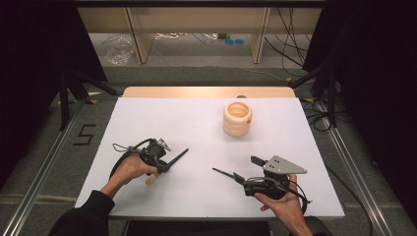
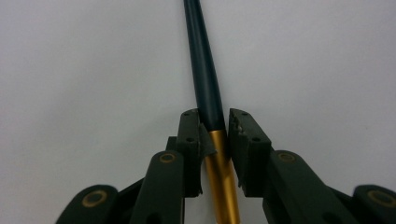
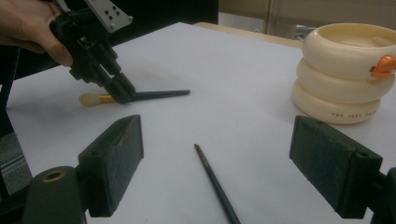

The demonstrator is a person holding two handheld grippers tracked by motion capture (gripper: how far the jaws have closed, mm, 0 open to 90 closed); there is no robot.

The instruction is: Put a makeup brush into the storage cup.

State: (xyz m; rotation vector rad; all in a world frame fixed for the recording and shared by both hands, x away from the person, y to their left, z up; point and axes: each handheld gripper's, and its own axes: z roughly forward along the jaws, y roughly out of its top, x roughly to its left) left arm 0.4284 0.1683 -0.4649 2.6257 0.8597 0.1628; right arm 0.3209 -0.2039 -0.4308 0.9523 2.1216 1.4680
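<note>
A makeup brush with a dark handle (image 1: pixel 179 156), a gold ferrule and pale bristles (image 1: pixel 150 179) lies on the white table sheet (image 1: pixel 196 118). My left gripper (image 1: pixel 163 167) is shut on it where the handle (image 2: pixel 203 70) meets the ferrule (image 2: pixel 219 158); the right gripper view shows the same grip low on the table (image 3: pixel 122 95). A thin dark brush (image 1: pixel 223 173) lies flat in front of my right gripper (image 1: pixel 246 169). That gripper (image 3: pixel 215 135) stands wide open, the thin brush (image 3: pixel 217 186) on the table between its jaws, untouched.
A cream ringed cup (image 1: pixel 237 118) with a small orange beak stands upright at the back right of the sheet, seen close in the right gripper view (image 3: pixel 345 79). Metal rails, cables and stand legs flank the table; a "5" (image 1: pixel 84 133) marks the floor on the left.
</note>
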